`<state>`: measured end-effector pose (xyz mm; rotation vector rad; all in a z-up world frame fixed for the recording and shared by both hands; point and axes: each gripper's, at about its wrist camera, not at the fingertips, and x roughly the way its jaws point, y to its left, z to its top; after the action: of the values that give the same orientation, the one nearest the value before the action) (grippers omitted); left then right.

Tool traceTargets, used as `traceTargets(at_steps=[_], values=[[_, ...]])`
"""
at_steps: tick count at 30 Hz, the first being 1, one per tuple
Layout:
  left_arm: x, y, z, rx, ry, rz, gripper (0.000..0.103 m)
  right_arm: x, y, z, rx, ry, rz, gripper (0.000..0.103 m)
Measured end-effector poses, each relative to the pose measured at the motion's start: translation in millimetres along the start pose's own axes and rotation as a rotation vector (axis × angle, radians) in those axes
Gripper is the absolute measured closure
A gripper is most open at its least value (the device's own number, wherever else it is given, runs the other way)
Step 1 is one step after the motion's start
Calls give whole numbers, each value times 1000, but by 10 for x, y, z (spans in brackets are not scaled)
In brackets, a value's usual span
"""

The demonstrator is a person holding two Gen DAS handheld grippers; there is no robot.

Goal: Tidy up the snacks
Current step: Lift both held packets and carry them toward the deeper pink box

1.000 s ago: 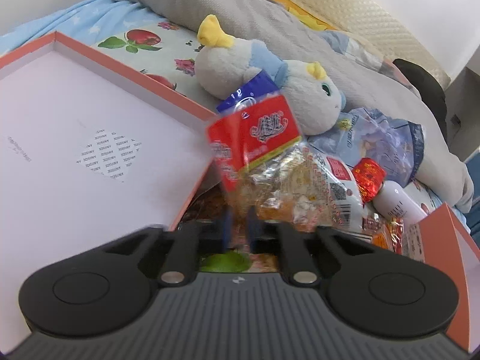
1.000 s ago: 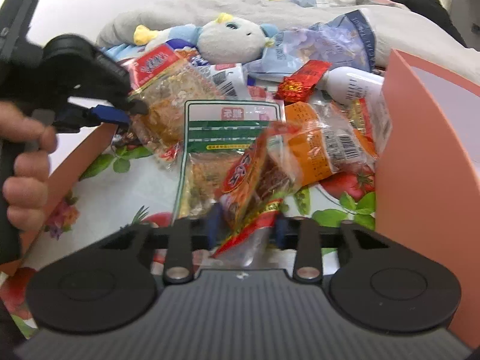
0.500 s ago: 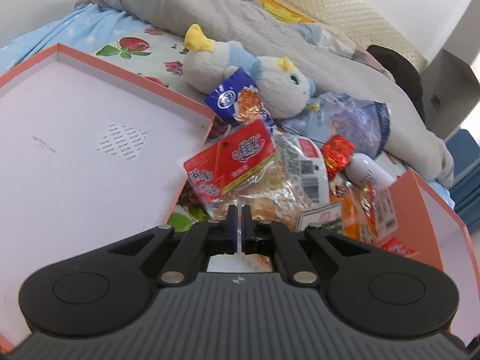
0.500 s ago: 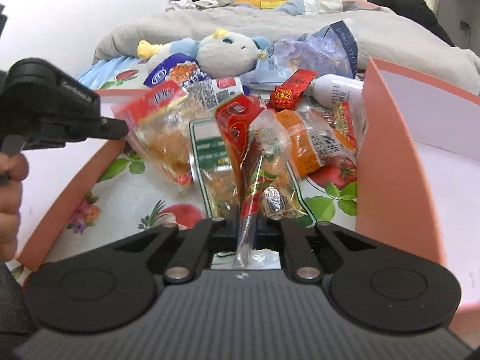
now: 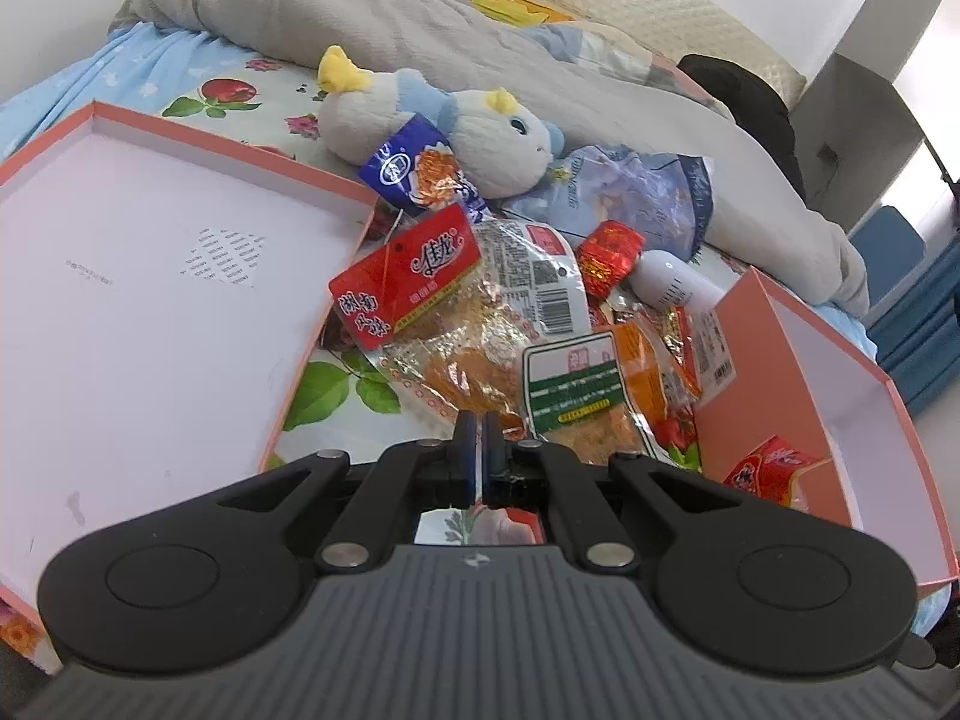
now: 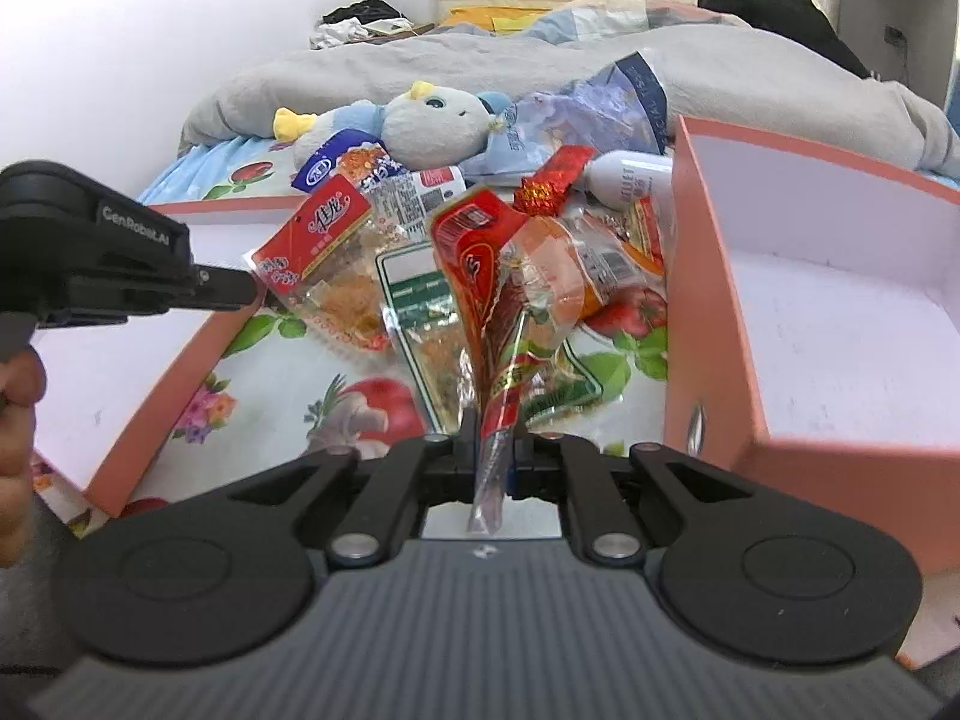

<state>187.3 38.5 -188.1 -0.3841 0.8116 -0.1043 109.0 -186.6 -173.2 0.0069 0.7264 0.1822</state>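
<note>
**Right wrist view: both packets pinched by thin edges**

Your right gripper (image 6: 489,450) has its fingers clamped on the tail seal of the red sausage packet (image 6: 480,276), which stands up above the snack pile (image 6: 528,240) on the bed (image 6: 360,384). Your left gripper (image 5: 477,450) has its fingers pressed together on the clear edge of the red-labelled cake packet (image 5: 420,294), held just beside the left orange box (image 5: 150,276). The right orange box (image 6: 810,312) sits close by. Both holds are on slick film, so a quick swing could let either packet slide free and drop back onto the pile. The cake packet hangs wide and could catch the box wall.
</note>
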Motion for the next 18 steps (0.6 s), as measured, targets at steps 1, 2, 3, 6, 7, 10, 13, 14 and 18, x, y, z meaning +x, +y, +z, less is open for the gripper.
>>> traceTargets(at_steps=[1,2,3,6,7,10,13,14,18], values=[[-9,-8,-11,9,0,1,101,-8,1,-15,0,3,0,94],[-6,-5,-14,15,-2,8,101,-7,0,-29,1,8,1,94],[9,16,-20,10,-4,15,101,-1,-1,-44,1,13,1,94],[159,118,-17,-33,22,13,100,29,2,-76,3,24,3,94],[221,153,-23,-59,33,3,100,38,-1,-83,6,27,6,94],[366,152,-11,-55,72,-23,89,56,-4,-101,8,33,4,94],[442,77,8,-41,75,-79,51,88,-21,-109,12,44,4,94],[459,50,21,-44,65,-101,49,99,-23,-112,12,47,4,94],[582,-83,120,-21,44,-159,49,126,-23,-121,10,53,10,94]])
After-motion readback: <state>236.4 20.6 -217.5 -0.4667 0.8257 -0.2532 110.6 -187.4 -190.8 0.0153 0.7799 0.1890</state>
